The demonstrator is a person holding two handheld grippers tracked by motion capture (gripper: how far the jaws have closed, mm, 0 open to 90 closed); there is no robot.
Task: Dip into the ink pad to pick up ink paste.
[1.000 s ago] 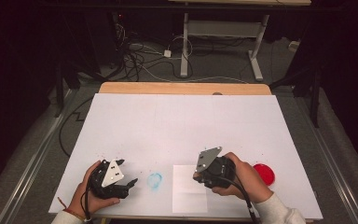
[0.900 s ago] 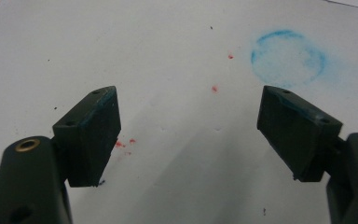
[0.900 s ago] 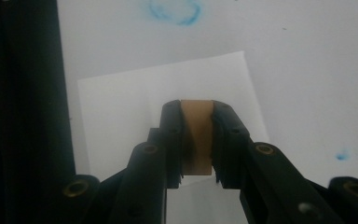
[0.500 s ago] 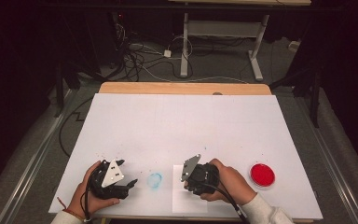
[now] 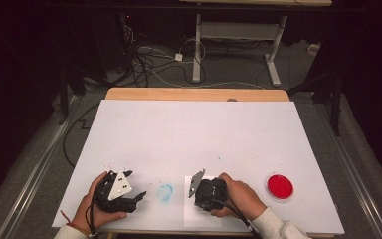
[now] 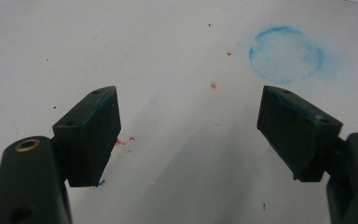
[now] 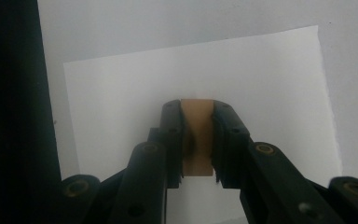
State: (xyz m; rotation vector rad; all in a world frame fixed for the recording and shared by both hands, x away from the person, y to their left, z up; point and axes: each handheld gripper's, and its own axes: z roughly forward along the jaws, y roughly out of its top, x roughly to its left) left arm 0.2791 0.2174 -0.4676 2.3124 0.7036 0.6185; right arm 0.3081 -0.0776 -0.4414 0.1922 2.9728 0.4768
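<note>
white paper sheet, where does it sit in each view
High view: the white paper sheet lies at the table's near edge, under the right tool.
Left gripper view: not in it.
Right gripper view: it spans the middle, behind the tan block.
Shared landmark: the right tool above the sheet.

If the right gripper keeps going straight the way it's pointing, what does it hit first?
Most likely the sheet of paper lying under it: the right gripper, shut on a tan block, points down at it. The remaining gap is unclear.

Lab: floor cables (image 5: 149, 59); white-covered table (image 5: 199, 129)
</note>
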